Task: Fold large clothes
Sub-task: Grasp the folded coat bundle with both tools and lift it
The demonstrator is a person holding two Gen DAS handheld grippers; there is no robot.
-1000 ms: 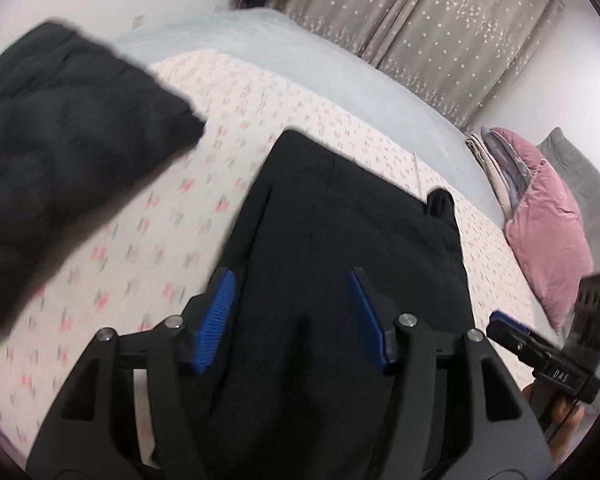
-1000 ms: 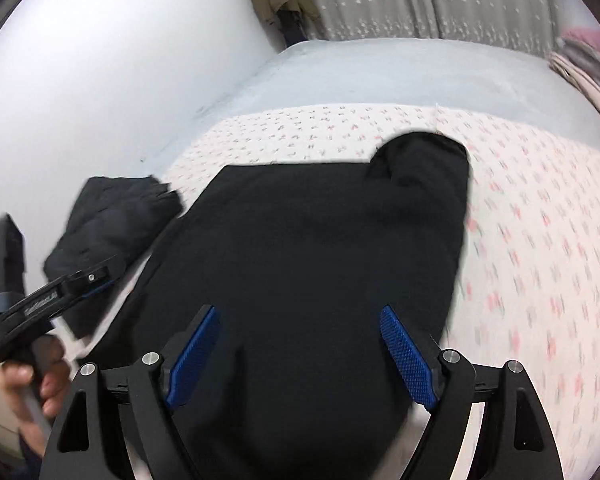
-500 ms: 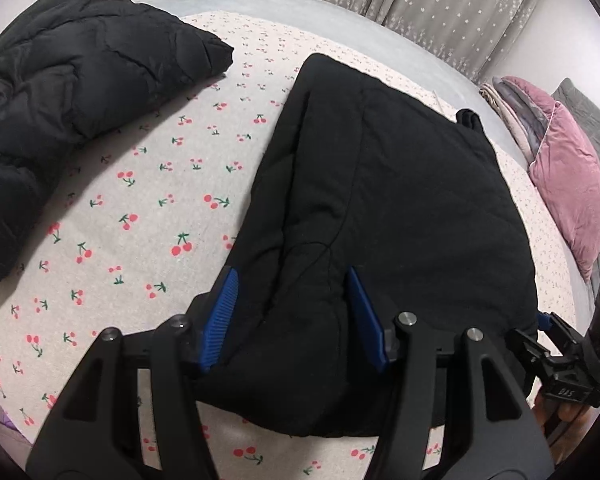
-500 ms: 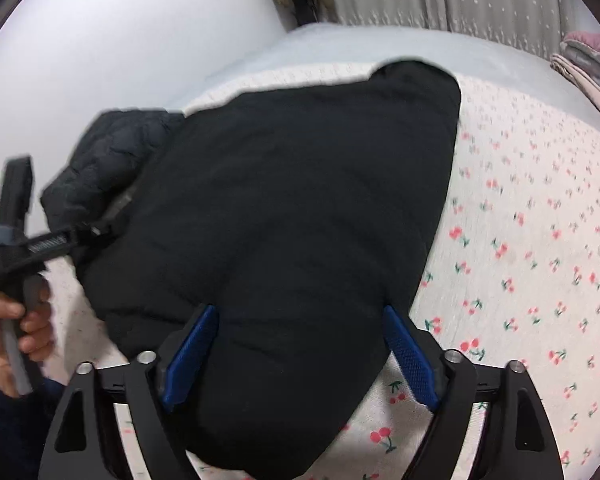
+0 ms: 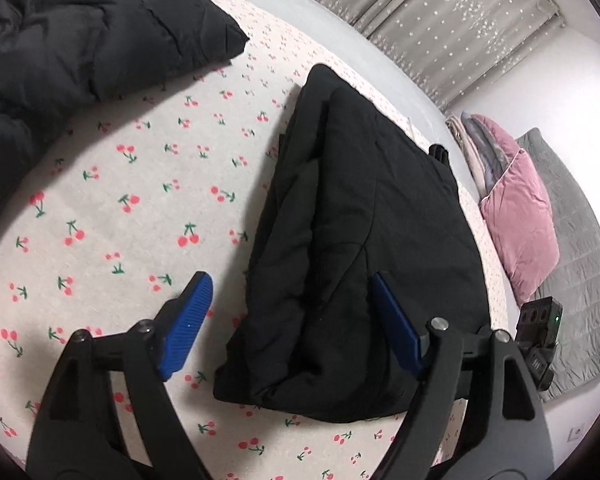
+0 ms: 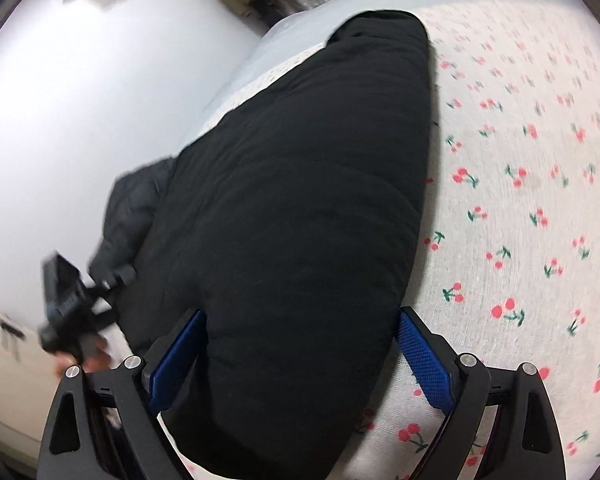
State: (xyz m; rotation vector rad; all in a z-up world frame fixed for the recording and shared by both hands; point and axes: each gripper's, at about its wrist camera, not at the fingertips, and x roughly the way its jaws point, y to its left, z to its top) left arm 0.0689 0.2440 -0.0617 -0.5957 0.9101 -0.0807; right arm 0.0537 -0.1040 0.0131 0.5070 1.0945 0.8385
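A black padded garment point(image 5: 364, 248) lies folded into a long bundle on the cherry-print bed sheet point(image 5: 112, 200). It also fills the right wrist view point(image 6: 300, 220). My left gripper point(image 5: 288, 292) is open, its jaws set either side of the bundle's near left corner. My right gripper point(image 6: 300, 332) is open, its jaws spread wide around the bundle's near end. The left gripper also shows at the left of the right wrist view point(image 6: 76, 312), and the right gripper's body at the right edge of the left wrist view point(image 5: 540, 336).
A second dark puffy jacket point(image 5: 68, 40) lies at the bed's far left and shows in the right wrist view point(image 6: 132, 208). A pink pillow point(image 5: 516, 216) and a grey quilt point(image 5: 580, 264) lie at the right. Curtains point(image 5: 440, 12) hang behind.
Both grippers have come down close to the bundle's near end. The left jaws have spread wider. The bundle now lies flatter on the sheet.
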